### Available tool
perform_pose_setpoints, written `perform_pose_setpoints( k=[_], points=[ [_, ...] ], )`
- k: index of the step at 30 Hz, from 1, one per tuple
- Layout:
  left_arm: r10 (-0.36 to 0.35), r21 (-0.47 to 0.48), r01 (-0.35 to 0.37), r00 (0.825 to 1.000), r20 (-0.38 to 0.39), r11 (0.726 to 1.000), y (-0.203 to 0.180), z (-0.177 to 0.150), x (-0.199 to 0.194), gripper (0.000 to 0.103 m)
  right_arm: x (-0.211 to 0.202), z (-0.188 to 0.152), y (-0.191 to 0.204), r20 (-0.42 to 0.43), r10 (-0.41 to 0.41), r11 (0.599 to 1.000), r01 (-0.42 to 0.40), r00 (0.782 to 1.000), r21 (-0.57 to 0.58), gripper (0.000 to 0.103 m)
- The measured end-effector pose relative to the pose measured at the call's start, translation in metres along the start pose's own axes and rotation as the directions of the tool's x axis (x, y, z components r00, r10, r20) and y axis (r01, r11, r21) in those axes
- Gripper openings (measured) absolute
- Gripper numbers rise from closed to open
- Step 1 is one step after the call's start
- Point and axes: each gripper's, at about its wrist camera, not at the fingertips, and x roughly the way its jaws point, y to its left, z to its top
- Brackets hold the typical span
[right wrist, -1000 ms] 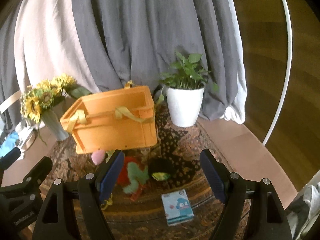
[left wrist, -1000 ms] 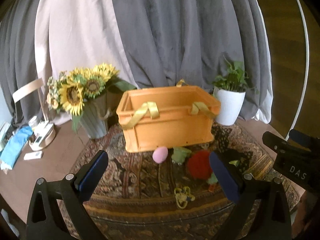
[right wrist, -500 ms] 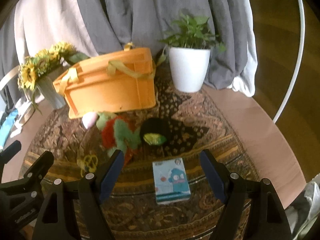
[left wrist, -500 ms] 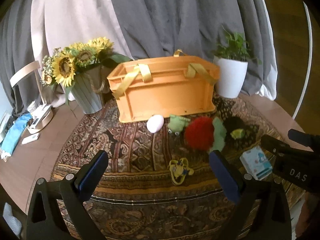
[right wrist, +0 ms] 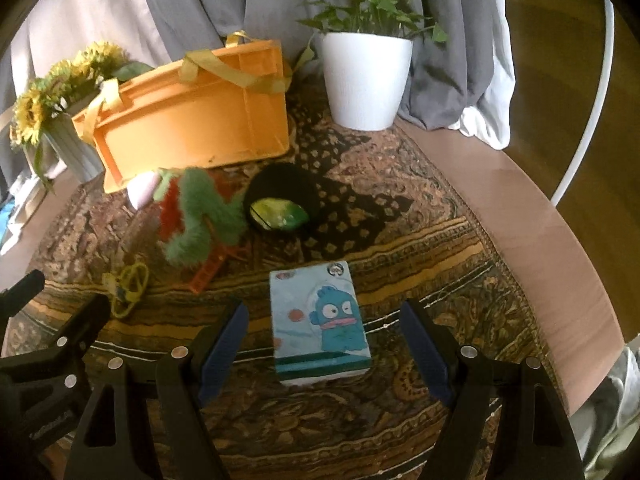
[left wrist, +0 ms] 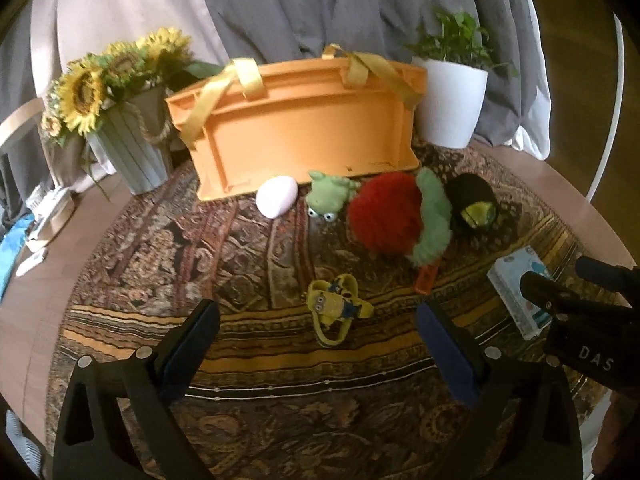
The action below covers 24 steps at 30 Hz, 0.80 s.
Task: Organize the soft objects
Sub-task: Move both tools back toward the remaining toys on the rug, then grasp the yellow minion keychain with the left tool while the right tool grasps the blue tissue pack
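An orange crate with yellow straps stands at the back of a patterned rug. In front of it lie a pale pink egg-shaped toy, a green frog plush, a red and green fluffy plush, a black plush with a green patch and a yellow minion toy. My left gripper is open, just short of the minion toy. My right gripper is open around a light blue tissue pack with a blue cartoon figure, not touching it.
A grey vase of sunflowers stands left of the crate and a white potted plant right of it. Grey and pale curtains hang behind. Small items lie on the brown table at the far left. The rug's right edge meets the bare table rim.
Both grippers have dropped and tilted down toward the rug. The minion toy now lies just ahead of the left fingers, and the tissue pack between the right ones. Both stay open.
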Motion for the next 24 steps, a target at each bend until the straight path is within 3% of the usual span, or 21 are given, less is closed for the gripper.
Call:
perform_pose_setpoints(
  k=[8,17,22,24],
  points=[
    [-0.013,-0.009,0.012,0.999,-0.041,1.0,-0.003,-0.002,0.025,0.094,0.016,-0.004,-0.001,-0.023,-0.009,1.0,0.008,1.0,-0.01,0.079],
    [-0.028,-0.025,0.026,0.997,-0.072,0.999,-0.004,-0.002,0.044,0.075,0.03,-0.005,-0.001,-0.037,-0.008,1.0,0.008,0.999,-0.013,0.079],
    [-0.036,-0.045,0.032,0.995,-0.095,0.998,-0.002,-0.004,0.052,0.059,0.037,-0.005,-0.001,-0.038,-0.009,1.0,0.008,0.999,-0.023,0.078],
    [-0.038,-0.058,0.032,0.994,-0.105,0.998,-0.001,-0.005,0.055,0.056,0.038,-0.006,-0.001,-0.04,-0.003,1.0,0.002,0.999,-0.02,0.072]
  ],
)
